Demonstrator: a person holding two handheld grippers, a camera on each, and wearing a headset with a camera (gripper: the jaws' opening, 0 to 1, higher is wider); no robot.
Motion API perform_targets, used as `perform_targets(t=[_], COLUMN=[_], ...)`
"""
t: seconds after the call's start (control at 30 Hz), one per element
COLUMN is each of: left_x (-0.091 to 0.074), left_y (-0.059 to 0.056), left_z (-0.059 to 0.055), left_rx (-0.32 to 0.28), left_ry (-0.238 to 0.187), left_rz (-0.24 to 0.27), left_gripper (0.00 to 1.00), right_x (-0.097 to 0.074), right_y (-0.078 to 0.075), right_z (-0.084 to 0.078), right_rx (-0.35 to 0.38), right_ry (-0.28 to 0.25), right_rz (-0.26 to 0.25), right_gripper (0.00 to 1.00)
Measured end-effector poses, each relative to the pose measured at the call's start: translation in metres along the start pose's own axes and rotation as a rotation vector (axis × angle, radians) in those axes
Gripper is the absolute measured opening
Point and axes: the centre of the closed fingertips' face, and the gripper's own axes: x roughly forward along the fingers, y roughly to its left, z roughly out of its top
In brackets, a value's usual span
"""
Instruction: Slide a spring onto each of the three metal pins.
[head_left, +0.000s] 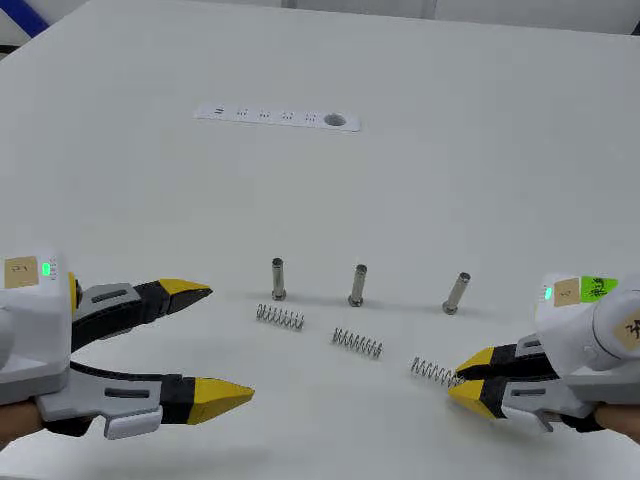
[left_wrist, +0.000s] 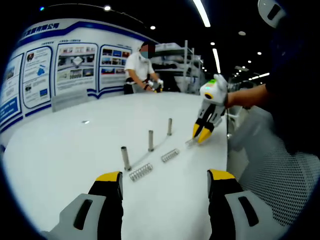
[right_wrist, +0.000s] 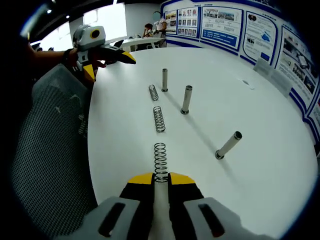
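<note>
- Step in hand: picking up the first spring. The right gripper (head_left: 462, 380) has its jaws pinched on the near end of the right spring (head_left: 434, 372). That spring looks like it lies flat on the white table (head_left: 400, 180).
- The left gripper (head_left: 230, 345) has its jaws wide apart and holds nothing. It hovers to the left of the left spring (head_left: 280, 317).
- No pin has a spring on it yet. The left pin (head_left: 278, 279), middle pin (head_left: 357, 285) and right pin (head_left: 456, 293) stand in a row. The left spring, the middle spring (head_left: 357, 343) and the right spring each lie just in front of a pin.
- Next, I think, the right spring must go up and tip so its free end points down. Then it can drop over the top of the right pin close behind it. The spring is thin and held by one end, so the free end may wobble. It needs slow, careful aim.
- Room: the table behind the pins is wide and bare. The power strip (head_left: 277, 117) sits far back.
- In the right gripper view the table edge runs beside the springs, next to a mesh chair (right_wrist: 55, 130). A dropped spring could roll off there.
</note>
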Motion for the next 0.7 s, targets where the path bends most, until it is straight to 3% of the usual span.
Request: perform_targets(t=[0.7], left_x=[0.030], left_y=[-0.024], left_z=[0.014], left_rx=[0.081], left_ry=[0.035], left_rz=[-0.161], left_gripper=[0.61], right_x=[-0.003], right_y=[0.010], right_z=[0.041], right_rx=[-0.073], right_ry=[-0.044], right_rz=[0.029], right_gripper=[0.11])
